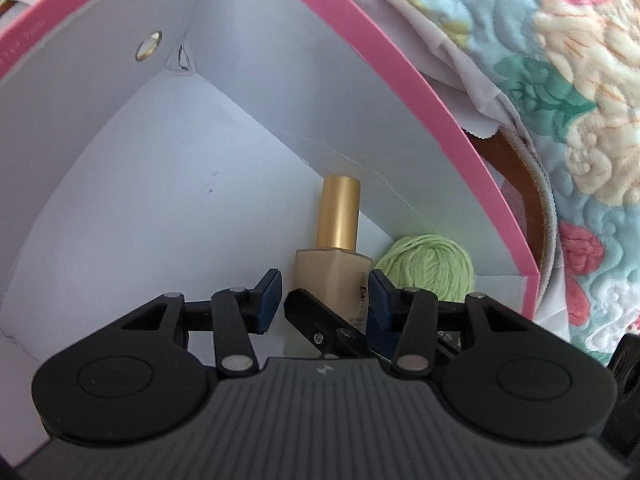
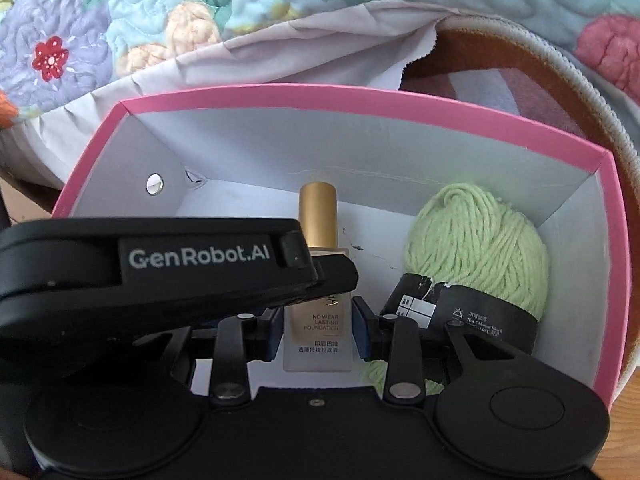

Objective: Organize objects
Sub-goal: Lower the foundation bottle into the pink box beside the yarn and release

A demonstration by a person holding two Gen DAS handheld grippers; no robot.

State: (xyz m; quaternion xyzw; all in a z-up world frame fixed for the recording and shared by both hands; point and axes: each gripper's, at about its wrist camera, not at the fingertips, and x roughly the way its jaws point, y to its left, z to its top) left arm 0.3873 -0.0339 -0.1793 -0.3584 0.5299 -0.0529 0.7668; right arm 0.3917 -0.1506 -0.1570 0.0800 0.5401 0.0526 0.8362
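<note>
A pink box with white inner walls holds a foundation bottle with a gold cap and a ball of green yarn with a black label. My right gripper is inside the box, its blue pads closed against the bottle's sides. My left gripper is also in the box, open, with the bottle just ahead between its fingers; its arm crosses the right wrist view. The yarn lies right of the bottle.
A floral quilt and a grey cloth lie behind the box. A brown round seat with a white rim is at the back right. The box's left half holds nothing.
</note>
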